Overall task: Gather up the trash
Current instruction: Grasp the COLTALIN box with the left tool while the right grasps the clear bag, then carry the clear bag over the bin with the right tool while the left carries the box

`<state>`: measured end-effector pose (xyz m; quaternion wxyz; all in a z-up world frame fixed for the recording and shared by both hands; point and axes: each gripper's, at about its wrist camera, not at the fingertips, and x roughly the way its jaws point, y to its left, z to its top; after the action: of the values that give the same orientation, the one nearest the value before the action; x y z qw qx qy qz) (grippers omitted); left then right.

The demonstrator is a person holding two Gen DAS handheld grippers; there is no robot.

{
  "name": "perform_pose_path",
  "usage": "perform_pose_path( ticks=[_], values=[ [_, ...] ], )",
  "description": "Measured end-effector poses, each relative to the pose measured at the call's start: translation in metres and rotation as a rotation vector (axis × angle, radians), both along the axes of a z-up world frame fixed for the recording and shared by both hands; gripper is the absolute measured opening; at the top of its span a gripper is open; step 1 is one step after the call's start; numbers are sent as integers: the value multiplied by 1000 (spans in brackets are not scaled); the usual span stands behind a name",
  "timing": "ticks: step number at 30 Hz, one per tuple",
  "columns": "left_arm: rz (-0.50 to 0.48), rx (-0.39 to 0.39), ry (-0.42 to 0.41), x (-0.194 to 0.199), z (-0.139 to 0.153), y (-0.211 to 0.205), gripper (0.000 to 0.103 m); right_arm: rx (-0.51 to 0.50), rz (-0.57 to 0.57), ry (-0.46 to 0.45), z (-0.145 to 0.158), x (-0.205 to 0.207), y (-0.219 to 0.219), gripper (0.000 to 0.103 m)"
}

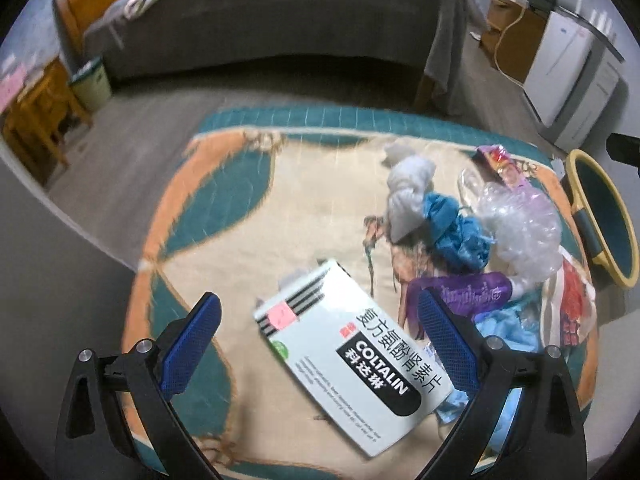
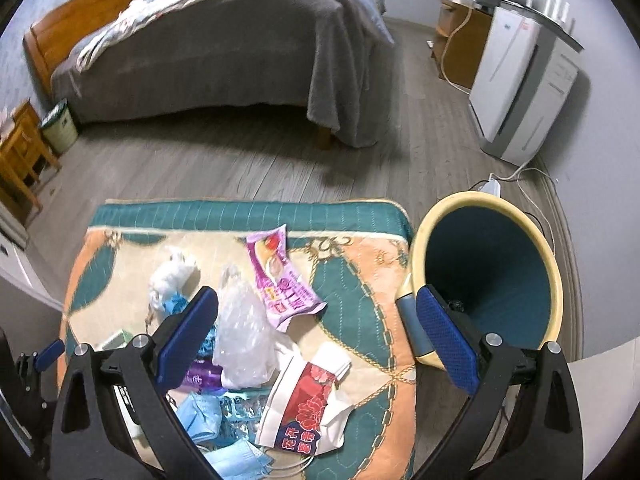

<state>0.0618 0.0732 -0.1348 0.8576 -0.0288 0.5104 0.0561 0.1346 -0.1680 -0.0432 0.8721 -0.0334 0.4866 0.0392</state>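
Trash lies scattered over a patterned quilted mat (image 1: pixel 248 208) that fills the middle of both views. In the left wrist view, going left to right, a white medicine box (image 1: pixel 352 356) printed COLTALIN sits at lower centre, between the spread blue fingers of the left gripper (image 1: pixel 320 344), which touch nothing. Right of centre lie a white crumpled tissue (image 1: pixel 408 196), a blue crumpled scrap (image 1: pixel 456 232) touching it, a clear crumpled plastic bag (image 1: pixel 524 232), and a purple wrapper (image 1: pixel 468 292) just below them. A red and white paper packet (image 1: pixel 572 304) lies near the mat's right edge, and the yellow-rimmed bin (image 1: pixel 624 216) stands beyond that edge at far right.

In the right wrist view, the tissue (image 2: pixel 172 276) sits at centre left, then the clear bag (image 2: pixel 240 328), then a pink snack wrapper (image 2: pixel 280 276) above centre. Light blue face masks (image 2: pixel 236 452) lie at the bottom, with the red and white packet (image 2: pixel 308 404) beside them. The right gripper (image 2: pixel 320 340) hangs over this pile with its fingers wide apart and empty. Right of the mat stands the bin (image 2: pixel 424 248), its dark blue inside facing the camera.
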Motion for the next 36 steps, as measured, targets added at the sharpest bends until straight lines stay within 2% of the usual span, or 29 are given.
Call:
perform_pose_path(
  ticks=[6, 10, 14, 17, 18, 19, 21, 24, 26, 30, 33, 36],
  values=[
    [35, -24, 78, 2, -27, -5, 97, -16, 10, 32, -14, 7, 10, 97],
    [56, -77, 134, 1, -37, -4, 97, -34, 27, 76, -29, 13, 19, 97],
    [46, -91, 188, 3, -50, -5, 97, -29, 53, 139, -48, 17, 29, 96],
    [55, -100, 202, 4, -55, 2, 93, -1, 85, 227, -65, 18, 40, 80],
    [55, -97, 201, 4, -55, 2, 87, 9, 101, 259, -70, 18, 44, 74],
    [49, -81, 202, 5, -54, 3, 84, 17, 119, 291, -75, 18, 48, 68],
    [44, -84, 201, 5, -54, 5, 82, 23, 140, 330, -82, 17, 53, 34],
    [19, -65, 193, 5, -52, 4, 80, 11, 150, 321, -79, 16, 57, 16],
    [4, -46, 175, 11, -48, 3, 79, 35, 158, 303, -72, 15, 58, 13],
    [4, -58, 106, 14, -27, 5, 79, 69, 168, 237, -54, 11, 62, 10],
    [-12, -29, 30, 17, -6, 5, 79, 114, 158, 197, -36, 11, 57, 10],
    [-43, -2, -60, 21, 20, 3, 79, 113, 153, 118, -15, 10, 52, 10]
  ],
)
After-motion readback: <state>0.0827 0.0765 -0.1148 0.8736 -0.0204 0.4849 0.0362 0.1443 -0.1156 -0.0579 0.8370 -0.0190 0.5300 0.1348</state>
